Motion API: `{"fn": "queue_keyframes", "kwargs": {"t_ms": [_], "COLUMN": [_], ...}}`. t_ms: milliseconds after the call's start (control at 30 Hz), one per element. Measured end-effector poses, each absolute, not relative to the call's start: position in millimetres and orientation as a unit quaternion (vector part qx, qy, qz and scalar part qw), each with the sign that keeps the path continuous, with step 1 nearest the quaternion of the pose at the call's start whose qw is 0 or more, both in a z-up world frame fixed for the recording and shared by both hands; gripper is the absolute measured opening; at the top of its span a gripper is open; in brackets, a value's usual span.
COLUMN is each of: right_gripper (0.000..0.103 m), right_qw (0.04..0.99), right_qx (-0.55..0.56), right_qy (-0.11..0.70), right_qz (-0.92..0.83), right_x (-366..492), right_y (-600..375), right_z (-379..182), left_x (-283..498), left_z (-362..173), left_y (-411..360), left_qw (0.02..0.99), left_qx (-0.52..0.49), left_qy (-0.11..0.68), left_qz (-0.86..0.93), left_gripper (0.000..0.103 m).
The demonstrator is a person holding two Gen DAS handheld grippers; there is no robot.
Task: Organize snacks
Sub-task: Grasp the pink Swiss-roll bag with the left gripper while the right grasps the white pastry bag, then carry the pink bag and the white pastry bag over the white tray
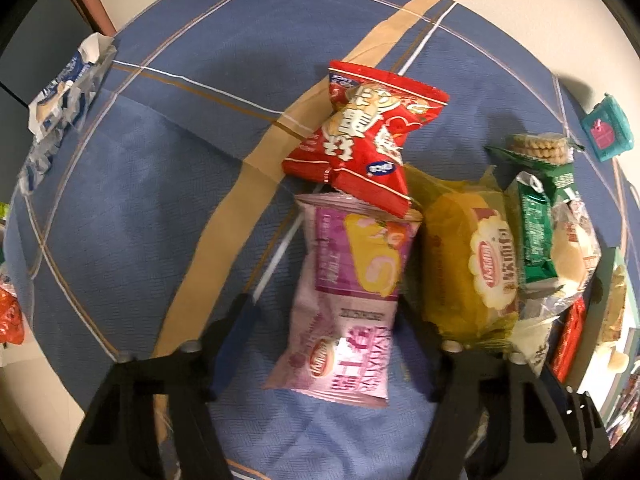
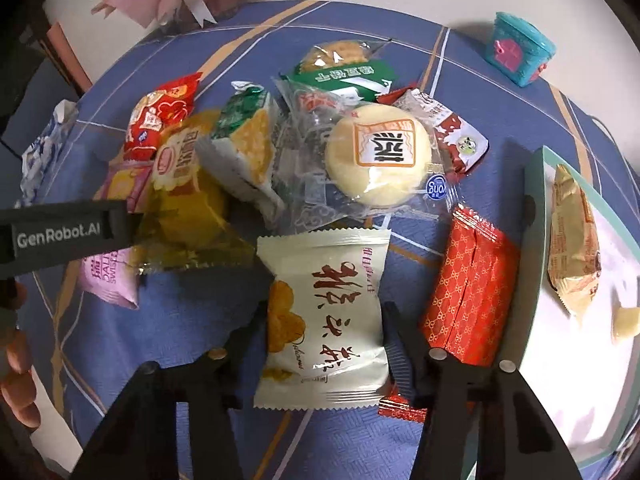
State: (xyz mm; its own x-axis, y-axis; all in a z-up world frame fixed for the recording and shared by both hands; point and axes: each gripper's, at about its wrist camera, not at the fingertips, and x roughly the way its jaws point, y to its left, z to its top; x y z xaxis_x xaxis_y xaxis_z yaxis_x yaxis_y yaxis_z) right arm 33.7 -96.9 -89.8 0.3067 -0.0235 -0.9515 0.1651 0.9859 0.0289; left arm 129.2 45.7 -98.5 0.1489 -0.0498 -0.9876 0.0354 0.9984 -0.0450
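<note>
Snack packets lie piled on a blue checked tablecloth. In the left wrist view a pink swiss-roll packet lies between the fingers of my left gripper. Its jaws stand open, with a strip of cloth showing between the left finger and the packet. A red packet overlaps the pink one's far end. In the right wrist view my right gripper is shut on a white packet with red characters, both fingers against its sides.
A yellow cake packet, green packets, a round pastry and a red patterned packet crowd the pile. A teal-rimmed box at right holds a beige packet. A teal tub stands far right.
</note>
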Motion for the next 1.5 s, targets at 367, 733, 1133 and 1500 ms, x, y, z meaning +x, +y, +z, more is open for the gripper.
{"fn": "queue_keyframes", "kwargs": {"t_ms": [367,733,1133,1500], "right_gripper": [0.054,0.054,0.054,0.054], "right_qw": [0.813,0.842,0.848,0.817], "right_qx": [0.081,0.099,0.120,0.188], "right_qy": [0.573,0.524,0.503,0.500], "right_qz": [-0.063,-0.075,-0.113,-0.217], "right_x": [33,24,1,-44], "right_y": [-104,-110,-133,-222], "right_z": [-70,-23,-10,-13], "left_x": [129,112,87,52], "left_z": [-79,-23,12,19], "left_y": [48,58,27,-47], "left_qw": [0.774,0.815,0.833,0.823], "left_qx": [-0.029,-0.061,-0.053,-0.003], "left_qy": [0.631,0.574,0.543,0.545], "left_qz": [-0.040,-0.052,-0.089,-0.157], "left_gripper": [0.039,0.039,0.039,0.039]}}
